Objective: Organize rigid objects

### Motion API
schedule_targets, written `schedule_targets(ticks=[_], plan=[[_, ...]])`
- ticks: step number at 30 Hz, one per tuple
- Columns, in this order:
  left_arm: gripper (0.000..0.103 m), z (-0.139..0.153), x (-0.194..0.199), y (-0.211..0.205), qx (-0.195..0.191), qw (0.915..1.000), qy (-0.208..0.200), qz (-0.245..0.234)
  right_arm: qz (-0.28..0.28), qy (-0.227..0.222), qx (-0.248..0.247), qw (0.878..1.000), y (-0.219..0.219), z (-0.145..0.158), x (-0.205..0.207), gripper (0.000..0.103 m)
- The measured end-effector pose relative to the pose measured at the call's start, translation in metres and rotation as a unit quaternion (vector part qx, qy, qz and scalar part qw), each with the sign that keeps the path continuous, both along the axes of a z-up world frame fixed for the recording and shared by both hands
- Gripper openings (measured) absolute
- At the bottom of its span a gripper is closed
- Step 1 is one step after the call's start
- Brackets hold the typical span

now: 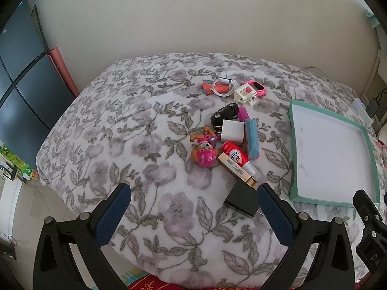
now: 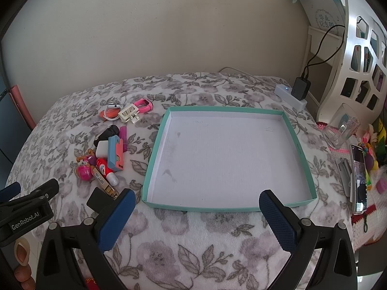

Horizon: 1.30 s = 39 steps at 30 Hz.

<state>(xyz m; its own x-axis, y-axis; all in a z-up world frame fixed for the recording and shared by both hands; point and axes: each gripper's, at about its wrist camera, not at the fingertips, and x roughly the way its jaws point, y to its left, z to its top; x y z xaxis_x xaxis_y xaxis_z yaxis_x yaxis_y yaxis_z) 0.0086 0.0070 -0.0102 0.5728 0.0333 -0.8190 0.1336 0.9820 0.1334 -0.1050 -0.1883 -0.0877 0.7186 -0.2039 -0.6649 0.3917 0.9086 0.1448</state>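
Nothing is sorted yet, as I read it: the teal tray [image 2: 154,145] sits bare on the floral blanket [image 1: 145,125], near its right edge, while the clutter lies in a heap just left of it. That heap includes the black charger [image 1: 240,199], white adapter [image 1: 232,131], blue case [image 1: 252,139] and pink pup toy [image 1: 204,148]. My left gripper [image 1: 194,211] and right gripper [image 2: 197,217] both hang spread wide, carrying nothing. I have open blanket along the near edge for approach.
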Motion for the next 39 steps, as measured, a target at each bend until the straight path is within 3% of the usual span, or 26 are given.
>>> schedule_targets(ticks=[20, 26, 30, 39], plan=[[0.103, -0.005, 0.0, 0.003, -0.009, 0.9999, 0.01, -0.004, 0.003, -0.003, 0.006, 1.0, -0.003, -0.001, -0.002, 0.103], [0.103, -0.006, 0.021, 0.013, -0.038, 0.9991, 0.018, 0.01, 0.037, -0.028, 0.015, 0.999, -0.002, 0.011, 0.007, 0.103], [0.103, -0.008, 0.039, 0.025, -0.05, 0.9981, 0.031, 0.021, 0.063, -0.037, 0.047, 0.996, -0.001, 0.015, 0.027, 0.103], [0.103, -0.025, 0.07, 0.055, -0.055, 0.9959, 0.046, 0.055, 0.126, 0.036, 0.063, 0.989, 0.035, -0.007, 0.086, 0.103]])
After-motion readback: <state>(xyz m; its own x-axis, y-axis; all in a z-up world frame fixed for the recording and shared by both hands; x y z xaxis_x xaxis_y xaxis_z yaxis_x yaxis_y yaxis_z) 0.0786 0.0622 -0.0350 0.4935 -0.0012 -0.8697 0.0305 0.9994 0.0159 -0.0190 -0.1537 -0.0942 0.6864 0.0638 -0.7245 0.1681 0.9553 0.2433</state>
